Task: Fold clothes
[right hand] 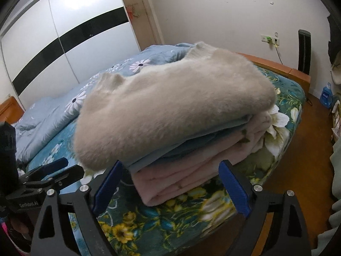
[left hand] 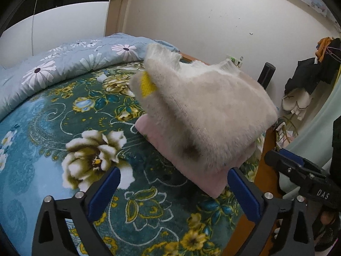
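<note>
Right wrist view: fluffy cream sweater (right hand: pixel 170 106) – soft, light, floppy – tops the pink folded garment (right hand: pixel 181 177); pinch its near edge; both grippers (right hand: pixel 170 183) (left hand: pixel 173 188) gape empty

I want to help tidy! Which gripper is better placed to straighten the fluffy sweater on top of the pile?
Probably the right gripper: it is open and faces the fluffy sweater square on. The left gripper views the pile's corner.

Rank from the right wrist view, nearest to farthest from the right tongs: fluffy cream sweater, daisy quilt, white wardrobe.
1. Fluffy cream sweater: top of the folded stack, just ahead of the right tongs.
2. Daisy quilt: behind the stack, left.
3. White wardrobe: far left, against the wall.
</note>
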Demonstrator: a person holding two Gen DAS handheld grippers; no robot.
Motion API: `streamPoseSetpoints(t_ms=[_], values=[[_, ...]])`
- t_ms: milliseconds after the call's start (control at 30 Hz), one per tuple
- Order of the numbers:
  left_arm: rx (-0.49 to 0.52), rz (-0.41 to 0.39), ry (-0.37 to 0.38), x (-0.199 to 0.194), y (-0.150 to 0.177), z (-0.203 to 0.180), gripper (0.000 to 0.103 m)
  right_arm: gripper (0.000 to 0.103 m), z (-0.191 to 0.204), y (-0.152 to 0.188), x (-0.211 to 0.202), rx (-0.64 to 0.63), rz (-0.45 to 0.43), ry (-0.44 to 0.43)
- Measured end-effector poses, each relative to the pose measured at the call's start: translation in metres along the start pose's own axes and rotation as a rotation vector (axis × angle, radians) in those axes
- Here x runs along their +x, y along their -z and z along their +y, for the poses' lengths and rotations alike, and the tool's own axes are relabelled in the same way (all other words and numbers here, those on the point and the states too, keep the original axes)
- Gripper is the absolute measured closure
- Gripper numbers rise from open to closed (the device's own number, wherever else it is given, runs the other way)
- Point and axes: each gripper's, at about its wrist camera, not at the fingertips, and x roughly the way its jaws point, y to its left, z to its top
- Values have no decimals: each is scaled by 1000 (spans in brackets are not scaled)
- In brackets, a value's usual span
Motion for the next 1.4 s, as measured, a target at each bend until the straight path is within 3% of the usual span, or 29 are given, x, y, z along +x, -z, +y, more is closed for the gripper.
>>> streamPoseSetpoints(t_ms=[167,267,633,867,1133,1400], values=[[36,-11,-20,-7,5,-2,0,11,11,10,-7,1,-20,3],[42,-28,-50,-15,5,2,0,0,17,14,-10,17,-22,10],[22,-72,-135,-50,9,7,0,0,38,20,-34,57,-48,79],[79,-97,-206,-66,14,-3,0,0,52,25,-46,86,-68,99],[75,-122,-224,-81,15,-5,0,0,64,28,-59,55,-85,187],[55,-104,-218,-81,16,-4,0,0,69,32,-62,54,-82,181]])
